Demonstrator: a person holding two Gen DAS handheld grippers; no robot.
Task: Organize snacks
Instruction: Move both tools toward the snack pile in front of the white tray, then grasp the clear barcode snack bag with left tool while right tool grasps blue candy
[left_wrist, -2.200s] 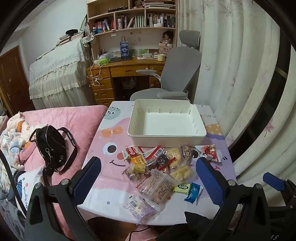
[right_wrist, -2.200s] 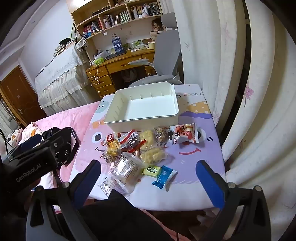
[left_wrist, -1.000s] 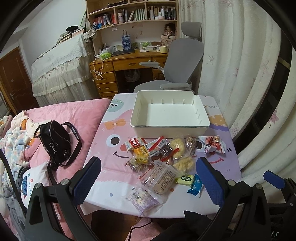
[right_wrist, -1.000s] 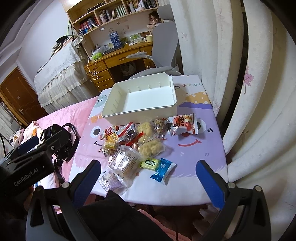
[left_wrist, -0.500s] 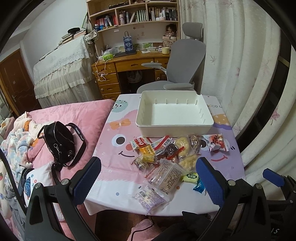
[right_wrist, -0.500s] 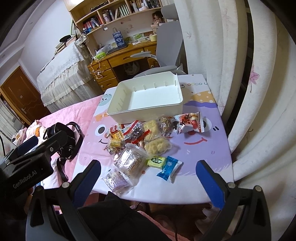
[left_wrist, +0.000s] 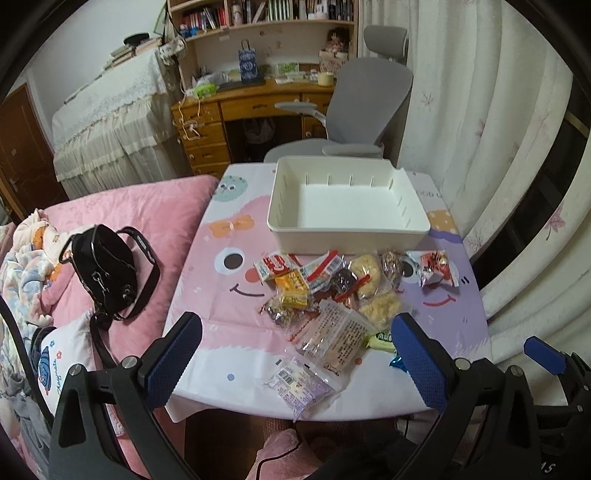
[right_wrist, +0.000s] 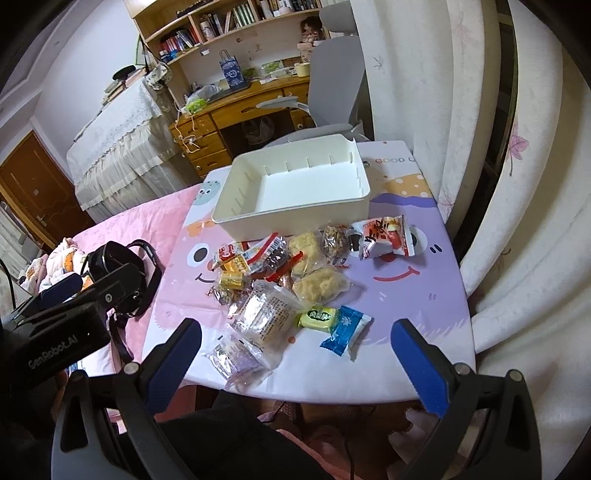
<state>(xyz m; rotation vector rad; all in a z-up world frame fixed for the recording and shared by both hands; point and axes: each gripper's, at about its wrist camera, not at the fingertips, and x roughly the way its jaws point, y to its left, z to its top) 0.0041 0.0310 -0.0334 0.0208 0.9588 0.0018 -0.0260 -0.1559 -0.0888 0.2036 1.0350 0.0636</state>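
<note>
- Two grippers hang over the near edge of the table (left_wrist: 207, 332), both with jaws spread wide and holding nothing: the left gripper (left_wrist: 295, 354) and the right gripper (right_wrist: 295, 354). Their lower frames run out of view at the bottom.
- Cartoon-print cloth covers the table; its near edge is partly hidden behind the grippers.
- White tray (left_wrist: 347, 232) (right_wrist: 295, 218) sits at the far middle of the table, empty, with small slots along its inner walls.
- Black bag (left_wrist: 103, 269) lies on the pink bed to the left; in the right wrist view the left gripper's body covers part of it.
- Snacks (left_wrist: 332, 291) (right_wrist: 288, 277) lie in a loose heap just near of the tray, many overlapping, so wrappers underneath are hard to read.
- Clear packet with printed text (left_wrist: 332, 336) lies near the heap's front.
- Red and white packet (right_wrist: 388, 236) lies at the right, apart from the heap.
- Blue wrapper (right_wrist: 345, 328) touches a green one (right_wrist: 319, 317); in the left wrist view a finger hides most of both.
</note>
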